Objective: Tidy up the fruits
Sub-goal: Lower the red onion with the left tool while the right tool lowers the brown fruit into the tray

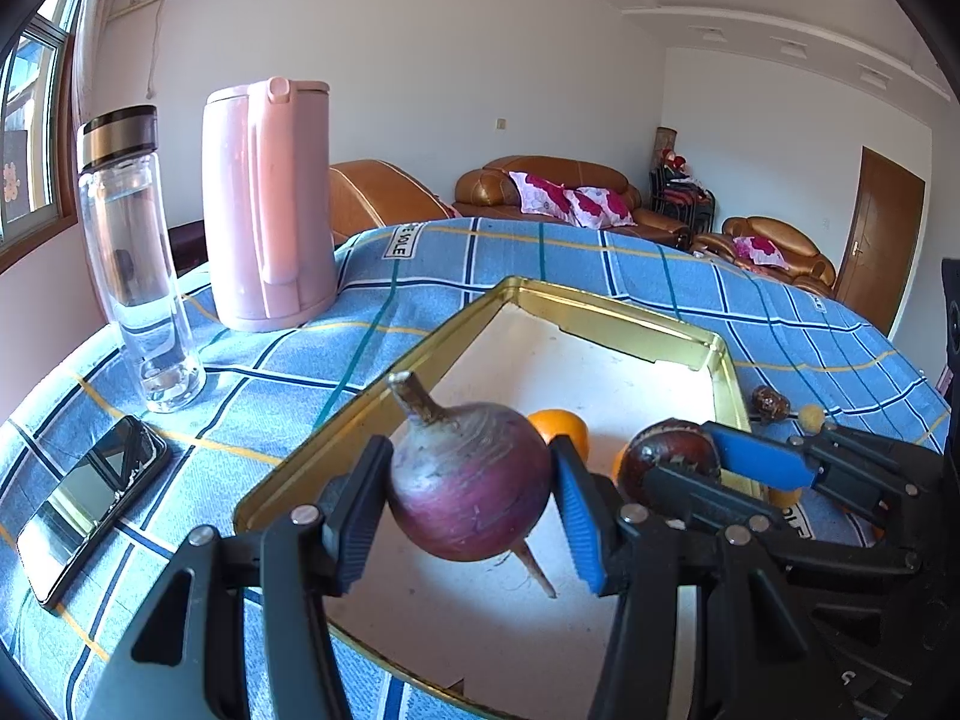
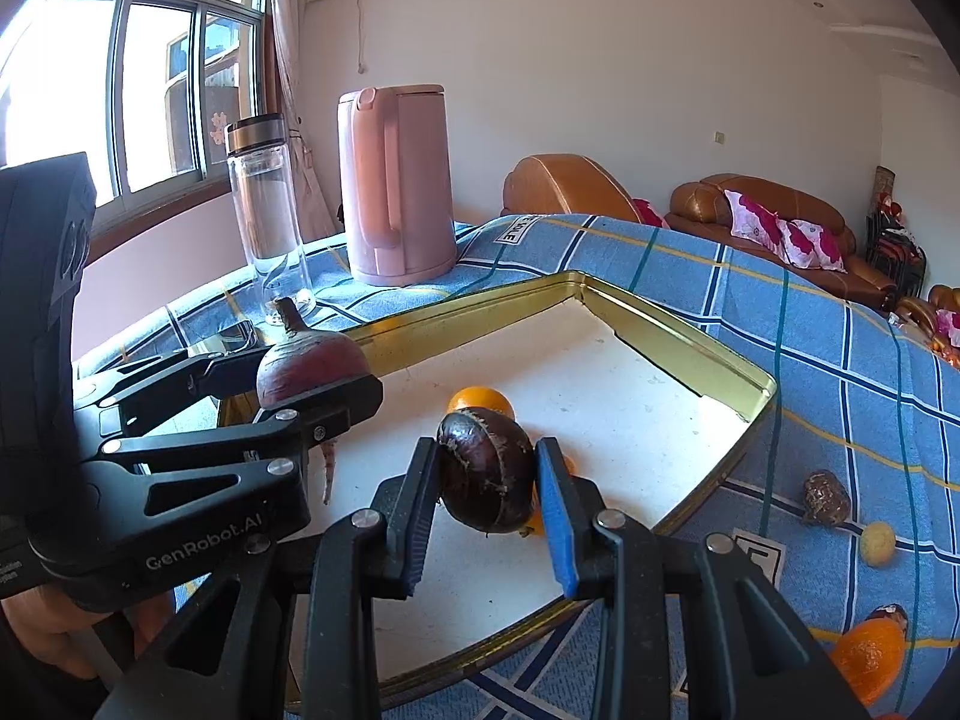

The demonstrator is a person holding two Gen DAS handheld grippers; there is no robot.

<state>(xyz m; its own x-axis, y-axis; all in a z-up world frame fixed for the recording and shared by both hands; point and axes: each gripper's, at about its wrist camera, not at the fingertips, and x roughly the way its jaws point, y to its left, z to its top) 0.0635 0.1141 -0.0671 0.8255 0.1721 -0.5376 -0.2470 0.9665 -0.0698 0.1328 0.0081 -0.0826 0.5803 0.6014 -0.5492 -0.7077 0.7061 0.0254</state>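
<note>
A purple radish point(image 1: 471, 480) is clamped between the pads of the left hand-held gripper point(image 1: 474, 504) above the gold tray point(image 2: 684, 324) on the table point(image 1: 600, 258). A dark chestnut point(image 2: 487, 468) is gripped by the right hand-held gripper point(image 2: 486, 510) over the same tray, just beside an orange point(image 2: 480, 402) lying inside.

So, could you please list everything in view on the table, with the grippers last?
Tray: one, gold rim, white floor, centre.
Kettle: one, pink, far left.
Bottle: one, clear, left of kettle.
Phone: one, black, near left.
Radish: one, purple, in left gripper.
Chestnut: one, dark brown, in right gripper.
Oranges: at least two in tray, one on cloth.
Small fruits: brown, yellow, right of tray.
</note>
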